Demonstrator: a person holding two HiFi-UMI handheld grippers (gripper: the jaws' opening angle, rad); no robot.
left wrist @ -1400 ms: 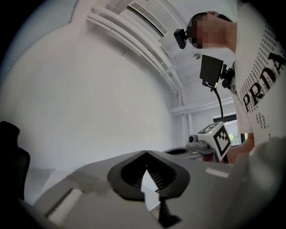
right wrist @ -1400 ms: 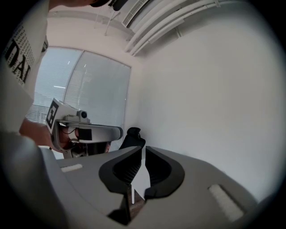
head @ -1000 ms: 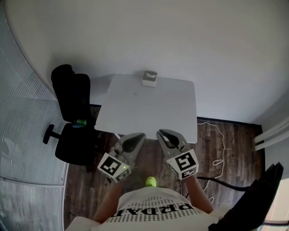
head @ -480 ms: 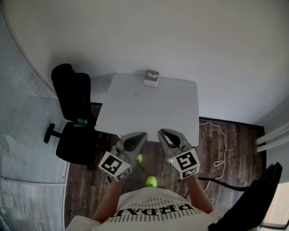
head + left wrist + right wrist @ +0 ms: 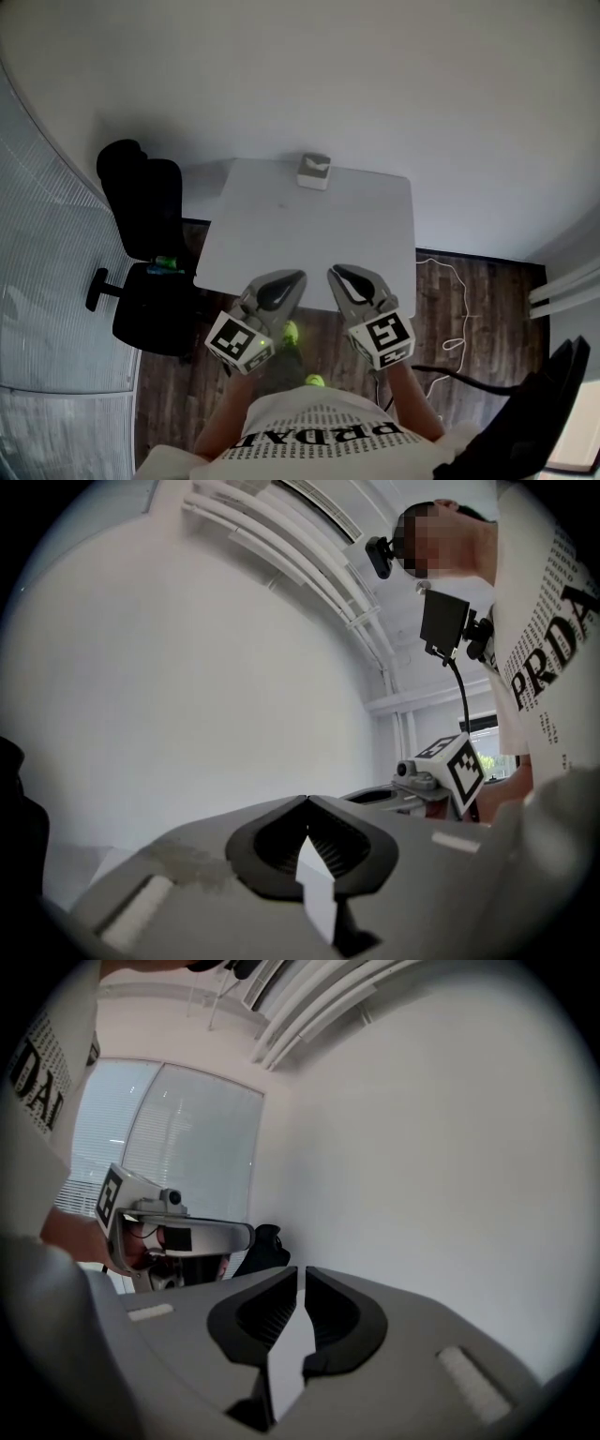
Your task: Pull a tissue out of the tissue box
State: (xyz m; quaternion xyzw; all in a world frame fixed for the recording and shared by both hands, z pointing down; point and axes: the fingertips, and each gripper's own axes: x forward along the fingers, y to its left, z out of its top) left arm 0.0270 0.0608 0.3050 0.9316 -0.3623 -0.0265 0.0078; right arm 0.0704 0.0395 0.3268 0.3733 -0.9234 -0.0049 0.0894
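A small white tissue box (image 5: 314,172) with a tissue poking from its top stands at the far edge of the white table (image 5: 309,234). Both grippers hover side by side over the table's near edge, well short of the box. My left gripper (image 5: 292,277) has its jaws shut tip to tip (image 5: 307,799) with nothing held. My right gripper (image 5: 337,273) shows a narrow slit between its jaws (image 5: 301,1270) and holds nothing. Neither gripper view shows the box.
A black office chair (image 5: 141,244) stands left of the table, with a small green item (image 5: 167,263) on its seat. A white cable (image 5: 450,309) lies on the wooden floor at the right. A plain wall runs behind the table.
Both grippers have moved forward together, from just short of the table's near edge to over it. Their jaws look the same as before.
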